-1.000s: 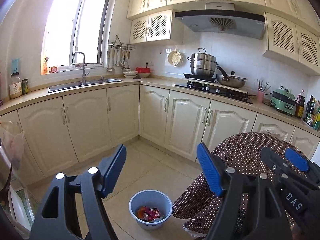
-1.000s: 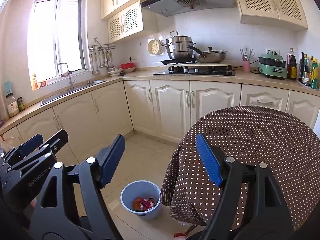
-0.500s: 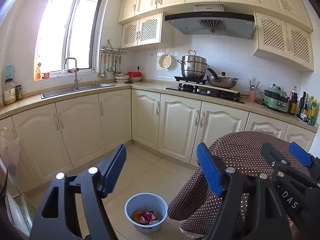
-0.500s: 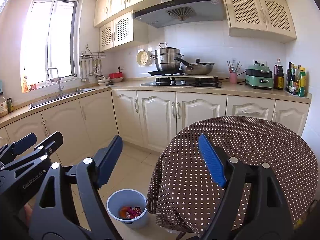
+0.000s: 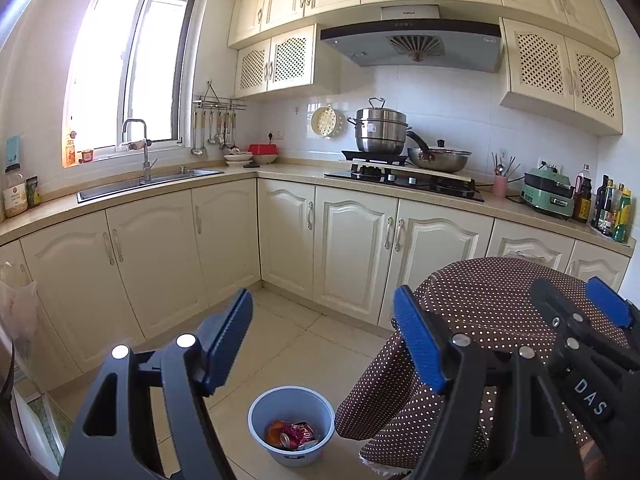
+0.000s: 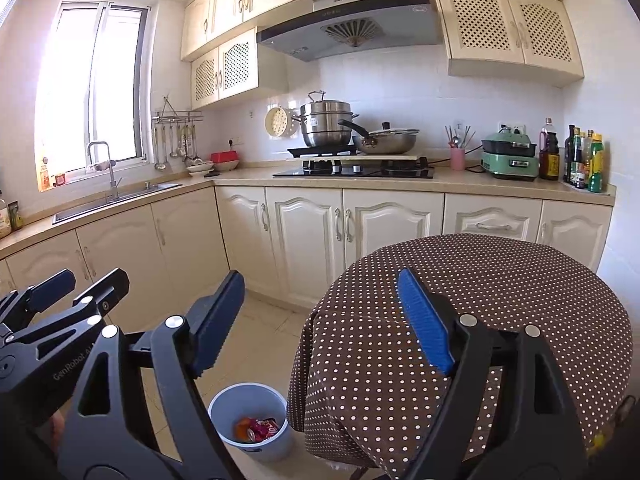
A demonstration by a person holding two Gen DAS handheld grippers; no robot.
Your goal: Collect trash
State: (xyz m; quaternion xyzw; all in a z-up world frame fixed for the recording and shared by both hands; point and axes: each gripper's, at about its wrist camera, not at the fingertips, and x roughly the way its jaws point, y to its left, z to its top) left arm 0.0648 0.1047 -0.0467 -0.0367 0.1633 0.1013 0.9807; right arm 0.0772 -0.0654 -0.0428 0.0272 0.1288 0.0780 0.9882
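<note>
A pale blue trash bin (image 5: 291,424) stands on the tiled floor beside a round table. It holds red and orange wrappers and a can (image 5: 294,435). The bin also shows in the right wrist view (image 6: 251,420), with its trash (image 6: 256,429). My left gripper (image 5: 324,340) is open and empty, held high above the bin. My right gripper (image 6: 320,320) is open and empty, over the table's left edge. The right gripper shows at the right of the left wrist view (image 5: 576,316). The left gripper shows at the left of the right wrist view (image 6: 68,292).
The round table (image 6: 500,288) has a brown polka-dot cloth. Cream cabinets (image 5: 352,248) run along two walls under a counter with a sink (image 5: 148,184), a stove with pots (image 5: 404,168), a green appliance (image 6: 510,158) and bottles (image 6: 584,160).
Both grippers have risen and pulled back, so the bin sits lower in both views. Both stayed open and empty.
</note>
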